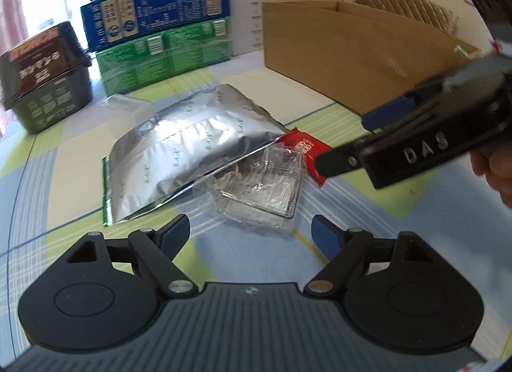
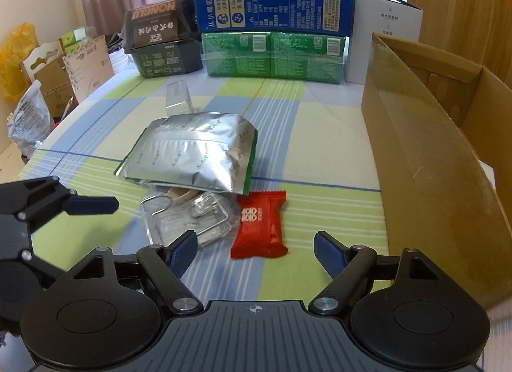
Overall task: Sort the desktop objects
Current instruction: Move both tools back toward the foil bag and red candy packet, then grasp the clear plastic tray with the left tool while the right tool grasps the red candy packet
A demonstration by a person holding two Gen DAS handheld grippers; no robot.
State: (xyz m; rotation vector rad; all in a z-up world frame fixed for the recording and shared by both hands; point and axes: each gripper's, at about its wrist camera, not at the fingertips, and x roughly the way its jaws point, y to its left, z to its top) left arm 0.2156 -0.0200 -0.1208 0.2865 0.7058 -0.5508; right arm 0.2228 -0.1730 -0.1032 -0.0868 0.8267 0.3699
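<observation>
L gripper [image 1: 249, 234]: jaws apart, nothing btwn the pads, hovering just short of the clear plastic tray [image 1: 260, 186]. No contact visible.

R gripper [image 2: 254, 249]: jaws apart too, empty. Red candy packet [image 2: 260, 226] sits just ahead of the gap, slightly toward the L finger; pads not touching it.

Clear plastic tray lies touching the red candy packet on its L side as seen from the R wrist cam, crumpled clear wrap around it. Silver foil pouch [image 2: 192, 151] lies behind both, its near edge overlapping the tray's far part. Whole cluster sits mid-table on the checked tablecloth [image 2: 320, 135].

Small clear box [image 2: 177, 98] stands beyond the pouch, apart from it, toward the far edge.

Cardboard box [image 2: 425, 161] along the R edge of the table, open top, near wall close to the candy but not touching.

Far edge: stack of green cartons [image 2: 275, 57] w/ blue carton [image 2: 275, 9] on top, dark box [image 2: 160, 42] at its L, white box [image 2: 384, 36] at its R.
</observation>
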